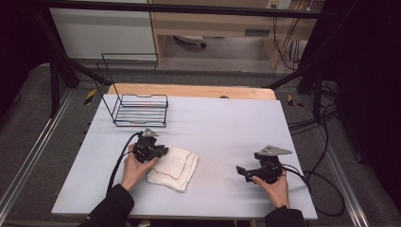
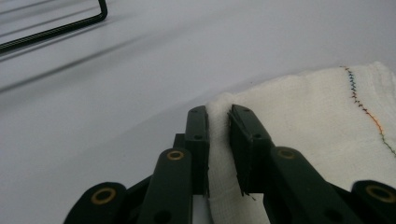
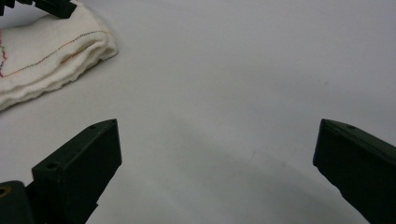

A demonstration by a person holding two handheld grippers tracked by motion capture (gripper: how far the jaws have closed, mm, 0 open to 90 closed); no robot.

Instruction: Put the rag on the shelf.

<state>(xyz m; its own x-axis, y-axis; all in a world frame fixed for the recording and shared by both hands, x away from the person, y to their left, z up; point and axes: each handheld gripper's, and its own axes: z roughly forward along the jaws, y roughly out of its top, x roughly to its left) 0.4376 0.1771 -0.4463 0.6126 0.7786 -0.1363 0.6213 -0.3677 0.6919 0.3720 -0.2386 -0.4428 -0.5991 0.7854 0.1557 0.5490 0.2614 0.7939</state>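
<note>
At a grey-topped table [image 1: 227, 127], a person seated at its near edge worked a folded white cloth [image 1: 176, 166] with two hand-held grippers. The left gripper [image 2: 218, 122] had its black jaws drawn close together on a raised fold at the cloth's edge, the fabric bunched up between the pads and pressed from both sides. No earlier moment was there to compare, but the pinch itself was plain from along the jaws. From above, that gripper sat at the cloth's far left corner, the left hand [image 1: 135, 166] wrapped around its body and a black cable trailing back toward the person's dark sleeve.

The cloth lay flat on the table's near half, left of centre, folded into several layers, with a thin line of multicoloured stitching [image 2: 369, 112] running across its top.

The right gripper [image 1: 242, 171] was held low over bare tabletop, well apart from the cloth and to its right, its jaws spread wide with nothing between them. Its grey three-cornered plate [image 1: 274, 151] pointed away from the person, and the right hand [image 1: 274, 185] gripped it from behind.

A black wire basket [image 1: 141, 111] stood at the far left of the table, beyond the cloth and clear of both grippers.
</note>
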